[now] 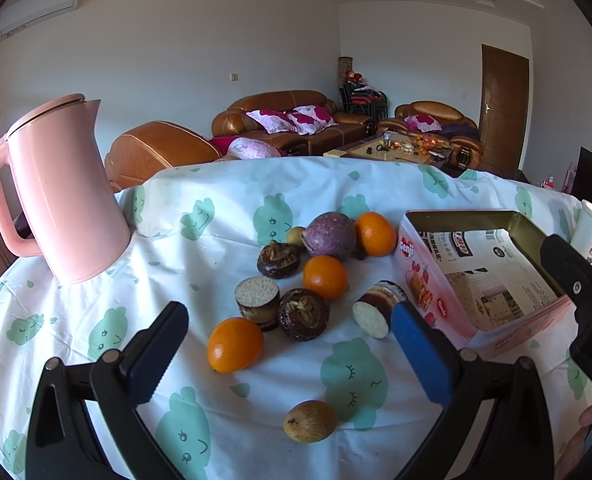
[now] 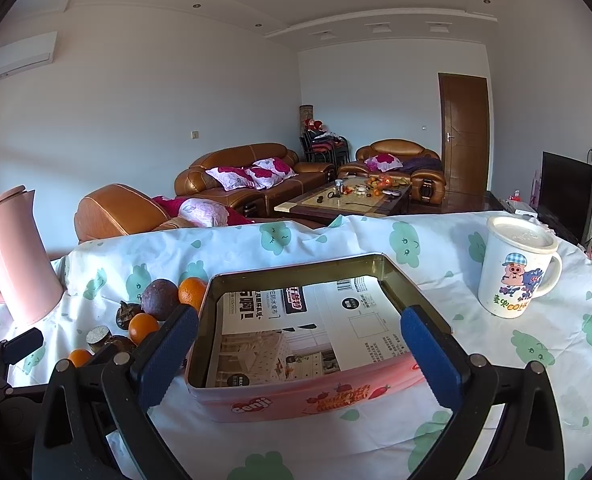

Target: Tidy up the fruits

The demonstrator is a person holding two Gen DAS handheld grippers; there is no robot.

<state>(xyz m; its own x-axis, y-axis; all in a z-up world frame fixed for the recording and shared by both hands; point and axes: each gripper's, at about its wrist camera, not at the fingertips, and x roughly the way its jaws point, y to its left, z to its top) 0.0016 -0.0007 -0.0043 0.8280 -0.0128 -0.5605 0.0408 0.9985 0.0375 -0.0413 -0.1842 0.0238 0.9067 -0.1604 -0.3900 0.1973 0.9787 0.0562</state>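
Fruits and snacks lie in a loose pile on the clothed table: three oranges (image 1: 235, 344) (image 1: 325, 277) (image 1: 375, 233), a purple passion fruit (image 1: 330, 235), a brownish fruit (image 1: 310, 421) nearest me, and several dark round cakes (image 1: 304, 313). A pink tin box (image 1: 480, 320), lined with printed paper, sits to their right. My left gripper (image 1: 291, 356) hovers open above the pile, holding nothing. My right gripper (image 2: 300, 352) hangs open over the tin box (image 2: 296, 396), fingers straddling its near end. The passion fruit (image 2: 159, 298) and oranges (image 2: 143, 327) show left of the box.
A pink kettle (image 1: 61, 196) stands at the table's left. A white lidded cartoon mug (image 2: 514, 266) stands right of the box. The table's far edge drops to a room with brown sofas (image 2: 251, 176) and a coffee table (image 2: 344, 200).
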